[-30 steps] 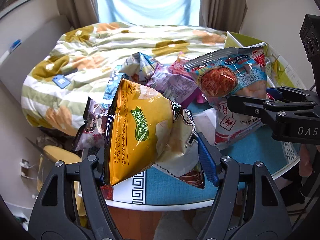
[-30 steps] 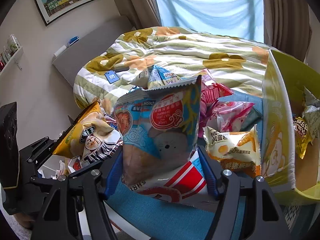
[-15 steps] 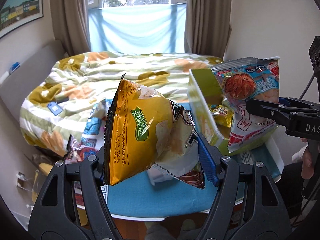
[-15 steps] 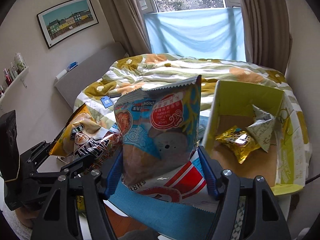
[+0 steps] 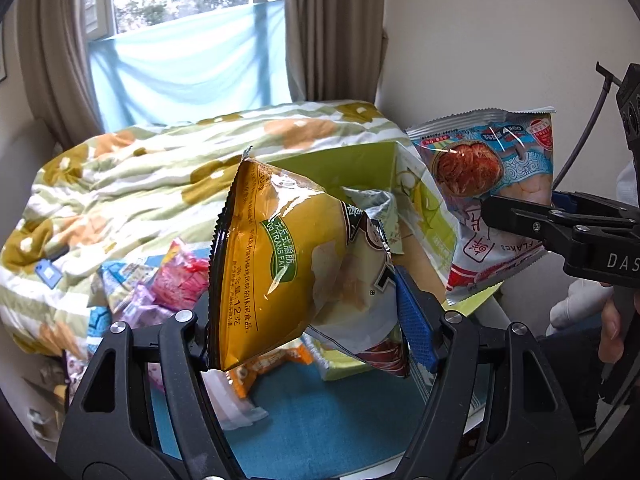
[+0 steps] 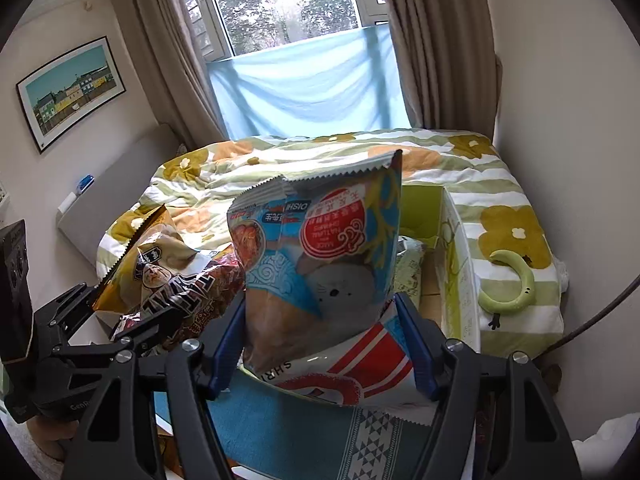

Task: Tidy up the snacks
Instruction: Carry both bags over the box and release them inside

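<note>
My left gripper is shut on a yellow chip bag and holds it up above the table; that bag also shows in the right wrist view. My right gripper is shut on a blue shrimp-flakes bag, held upright; it also shows at the right of the left wrist view. Both bags hang in front of a yellow-green box that holds a silver packet. The box wall shows in the right wrist view.
Several loose snack packets lie on the round table with a blue cloth. A bed with a flowered quilt stands behind. A green neck fan lies on the bed to the right of the box.
Both grippers have risen and swung right with their bags. The box has come in behind the bags, and the snack pile has dropped low to the left.
</note>
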Tool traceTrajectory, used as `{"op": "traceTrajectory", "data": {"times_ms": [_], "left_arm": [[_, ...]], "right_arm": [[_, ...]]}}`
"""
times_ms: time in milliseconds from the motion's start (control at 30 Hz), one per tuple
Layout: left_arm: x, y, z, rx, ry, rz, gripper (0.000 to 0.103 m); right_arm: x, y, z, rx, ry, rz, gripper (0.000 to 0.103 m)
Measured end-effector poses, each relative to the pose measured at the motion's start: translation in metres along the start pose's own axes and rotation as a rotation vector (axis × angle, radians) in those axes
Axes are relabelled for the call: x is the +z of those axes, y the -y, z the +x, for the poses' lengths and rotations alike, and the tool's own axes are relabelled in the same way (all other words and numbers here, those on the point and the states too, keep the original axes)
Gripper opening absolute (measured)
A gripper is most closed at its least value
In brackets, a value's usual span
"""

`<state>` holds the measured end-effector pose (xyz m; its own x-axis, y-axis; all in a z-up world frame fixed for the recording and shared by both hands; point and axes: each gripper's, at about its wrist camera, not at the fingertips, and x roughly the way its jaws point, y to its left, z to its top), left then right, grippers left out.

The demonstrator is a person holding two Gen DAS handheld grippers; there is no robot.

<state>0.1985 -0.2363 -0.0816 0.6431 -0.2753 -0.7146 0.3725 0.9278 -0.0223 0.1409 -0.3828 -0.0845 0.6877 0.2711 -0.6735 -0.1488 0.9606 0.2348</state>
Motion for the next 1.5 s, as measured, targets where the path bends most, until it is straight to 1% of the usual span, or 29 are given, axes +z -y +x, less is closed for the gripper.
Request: {"op": "traceTrajectory", "data": {"times_ms": [233, 433, 500, 533, 567, 633, 733, 967, 1067, 1133, 1233, 1300, 1367, 1433, 1467, 1500], "left_arm": [[0.017, 0.008, 0.066, -0.066, -0.105, 0.038, 0.069], [0.011, 0.012, 0.106, -0.118, -0.226, 0.070, 0.069], [0.004, 0.014, 0.111, -0.146, -0.250, 0.078, 0.073], [0.002, 0.015, 0.114, -0.169, -0.265, 0.082, 0.080], [0.001, 0.014, 0.116, -0.175, -0.274, 0.084, 0.092], [-0.002, 0.014, 0.116, -0.167, -0.270, 0.088, 0.102], [-0.004, 0.008, 0.112, -0.175, -0.271, 0.082, 0.102], [-0.004, -0.007, 0.084, -0.116, -0.216, 0.080, 0.102], [-0.003, -0.014, 0.076, -0.100, -0.197, 0.069, 0.102], [-0.004, -0.020, 0.075, -0.088, -0.193, 0.059, 0.102], [-0.008, -0.029, 0.078, -0.075, -0.196, 0.037, 0.102], [-0.012, -0.033, 0.079, -0.071, -0.200, 0.021, 0.102], [-0.016, -0.036, 0.080, -0.067, -0.204, 0.006, 0.102], [-0.020, -0.038, 0.080, -0.062, -0.214, -0.010, 0.102], [-0.023, -0.039, 0.079, -0.060, -0.217, -0.020, 0.102], [-0.026, -0.040, 0.077, -0.058, -0.219, -0.029, 0.102]], "right_arm": [[0.010, 0.029, 0.017, -0.060, -0.021, 0.076, 0.066], [0.014, 0.044, 0.043, -0.083, -0.057, 0.137, 0.066], [0.012, 0.048, 0.049, -0.092, -0.071, 0.158, 0.066], [0.011, 0.050, 0.051, -0.097, -0.079, 0.169, 0.066], [0.011, 0.053, 0.054, -0.100, -0.086, 0.179, 0.066], [0.009, 0.056, 0.058, -0.105, -0.102, 0.196, 0.066], [0.007, 0.061, 0.065, -0.115, -0.125, 0.212, 0.066], [0.001, 0.068, 0.077, -0.133, -0.184, 0.227, 0.066], [-0.001, 0.070, 0.082, -0.121, -0.221, 0.245, 0.067], [-0.001, 0.068, 0.088, -0.116, -0.246, 0.245, 0.067], [-0.001, 0.063, 0.102, -0.137, -0.293, 0.223, 0.067], [-0.003, 0.063, 0.110, -0.140, -0.308, 0.224, 0.067], [-0.005, 0.063, 0.115, -0.160, -0.309, 0.238, 0.068], [-0.008, 0.062, 0.117, -0.177, -0.302, 0.247, 0.072], [-0.009, 0.062, 0.117, -0.179, -0.292, 0.250, 0.082], [-0.011, 0.062, 0.115, -0.182, -0.275, 0.249, 0.095]]}}
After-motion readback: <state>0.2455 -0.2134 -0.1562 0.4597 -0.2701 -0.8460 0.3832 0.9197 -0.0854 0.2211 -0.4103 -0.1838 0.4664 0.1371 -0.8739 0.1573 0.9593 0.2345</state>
